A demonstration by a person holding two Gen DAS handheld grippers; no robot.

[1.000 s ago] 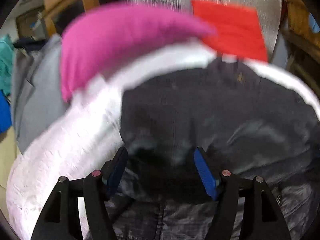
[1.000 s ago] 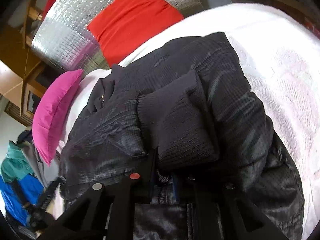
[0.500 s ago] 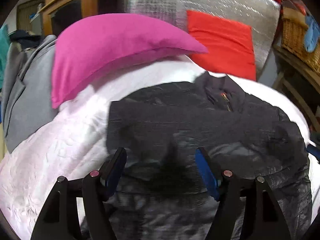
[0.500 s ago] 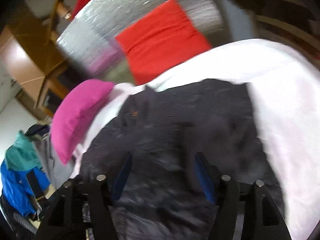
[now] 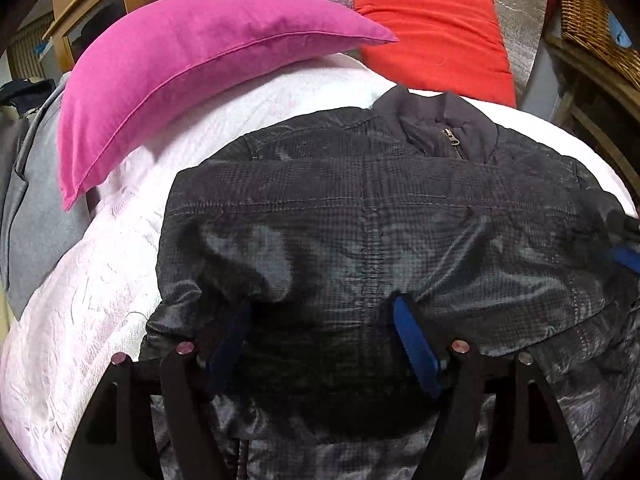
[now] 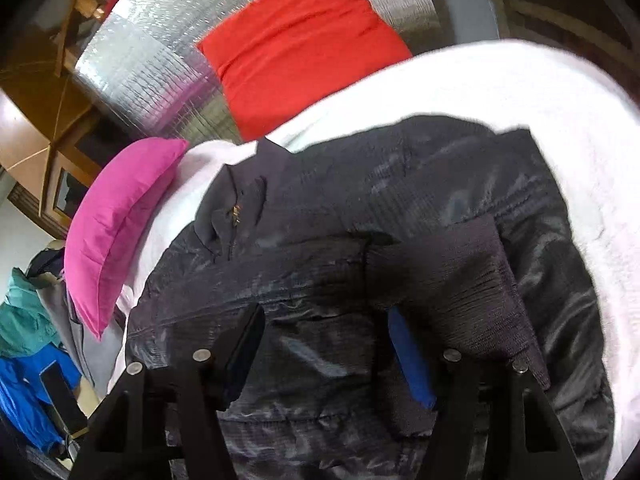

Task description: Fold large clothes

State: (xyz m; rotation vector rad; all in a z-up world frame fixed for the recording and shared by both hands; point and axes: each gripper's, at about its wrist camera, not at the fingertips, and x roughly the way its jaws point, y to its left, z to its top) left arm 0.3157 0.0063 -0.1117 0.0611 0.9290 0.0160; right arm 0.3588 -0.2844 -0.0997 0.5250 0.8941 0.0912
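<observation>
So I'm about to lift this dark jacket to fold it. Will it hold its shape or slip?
The dark jacket is probably floppy: it lies in soft wrinkles on the white bedspread. Its shiny shell looks slippery, so a pinch might slide. The ribbed cuff may grip better.

No readable text

On the dark jacket [image 5: 360, 208], the pink pillow [image 5: 192, 56], the red cushion [image 5: 432, 32] and the white bed cover [image 5: 100, 280] there is no word, label, brand or number that can be read in either view.
</observation>
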